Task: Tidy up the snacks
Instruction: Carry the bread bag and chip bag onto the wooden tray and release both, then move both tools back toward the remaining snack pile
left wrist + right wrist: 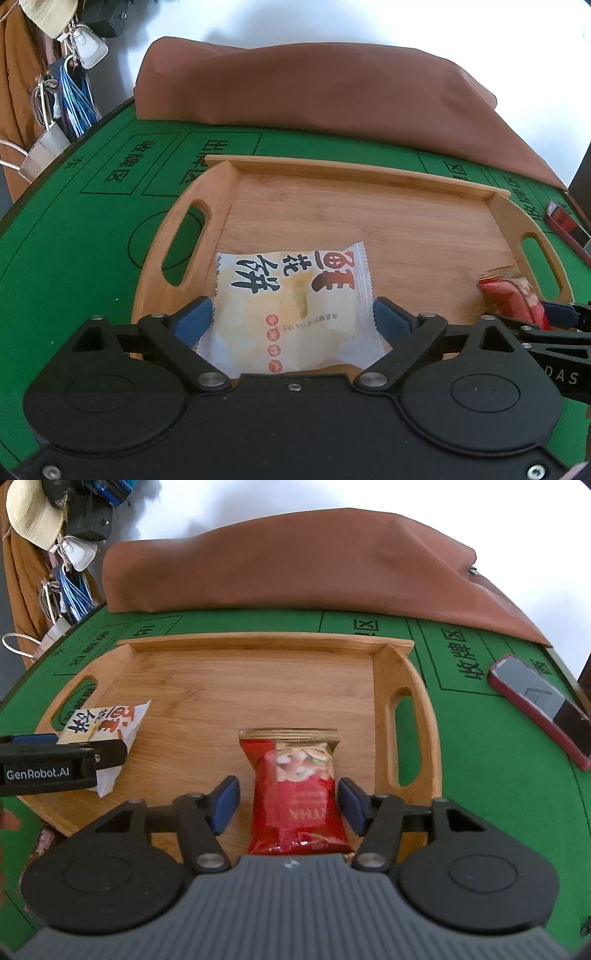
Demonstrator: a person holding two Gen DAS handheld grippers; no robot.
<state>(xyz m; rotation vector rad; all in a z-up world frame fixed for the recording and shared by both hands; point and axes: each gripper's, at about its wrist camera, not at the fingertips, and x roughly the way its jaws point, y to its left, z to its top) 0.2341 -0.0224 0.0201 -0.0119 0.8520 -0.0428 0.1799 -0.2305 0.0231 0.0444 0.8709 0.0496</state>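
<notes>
A wooden tray (332, 206) with two cut-out handles lies on the green table mat. A white and yellow snack packet (291, 288) with red and black characters rests on the tray's near left part. My left gripper (293, 317) is open, with its blue pads on either side of this packet. A red snack packet (295, 786) with a gold top seam lies on the tray (240, 675) near its right handle. My right gripper (288, 805) is open around it, and a gap shows beside the left pad. The white packet (107, 723) also shows at the left of the right wrist view.
A large brown cloth bundle (295, 561) lies along the far side of the table behind the tray. A phone in a red case (535, 701) rests on the mat to the right. Bags, a hat and cables hang at the far left.
</notes>
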